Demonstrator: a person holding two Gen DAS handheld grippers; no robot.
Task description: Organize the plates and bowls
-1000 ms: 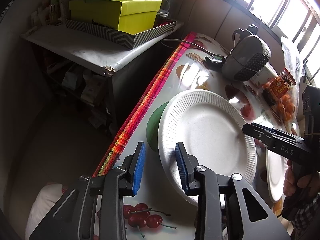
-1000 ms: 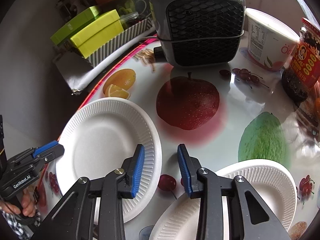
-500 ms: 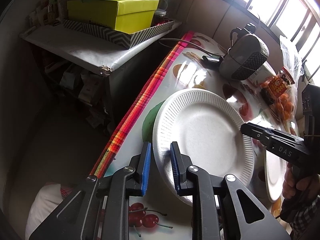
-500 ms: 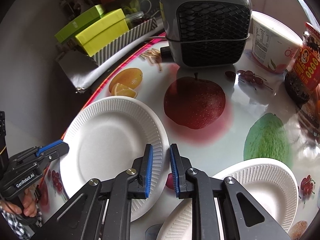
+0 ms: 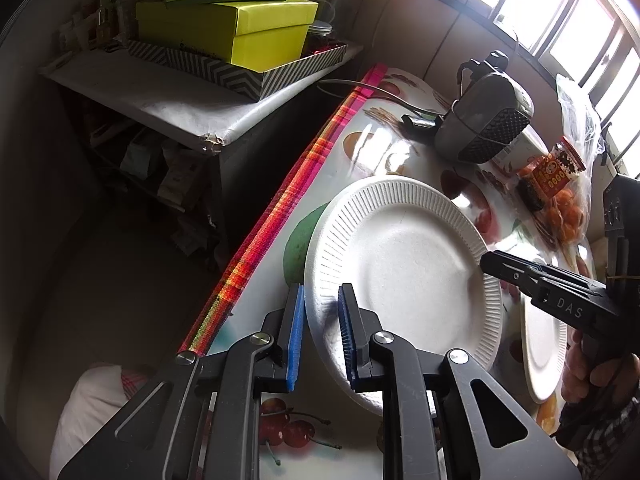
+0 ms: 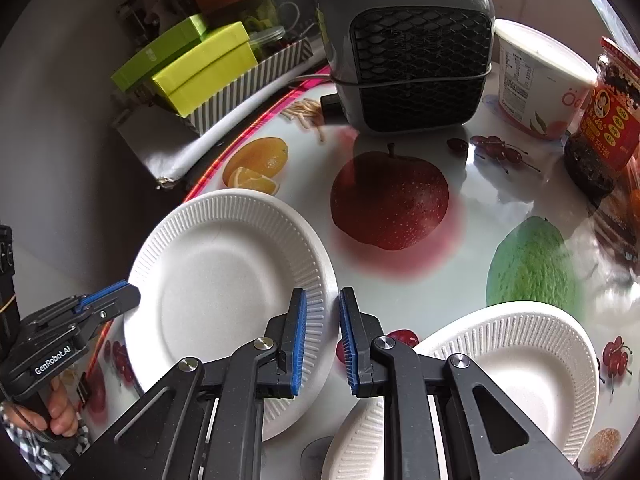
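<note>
While both tongs pinch opposite rims of the same paper plate (image 6: 224, 276), the left tongs (image 5: 320, 336) clasp its near edge, the right tongs (image 6: 323, 336) its right edge; the second plate (image 6: 532, 364) lies lower right on the surface (image 6: 400, 264).

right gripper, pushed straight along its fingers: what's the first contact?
Likely nothing new: the right gripper is already shut on the right rim of the near paper plate. Pushing on would press it into the fruit-print tabletop beneath; depth unclear.

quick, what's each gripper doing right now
left gripper: closed on the near rim of the paper plate.
right gripper: closed on the opposite rim of the same plate.
</note>
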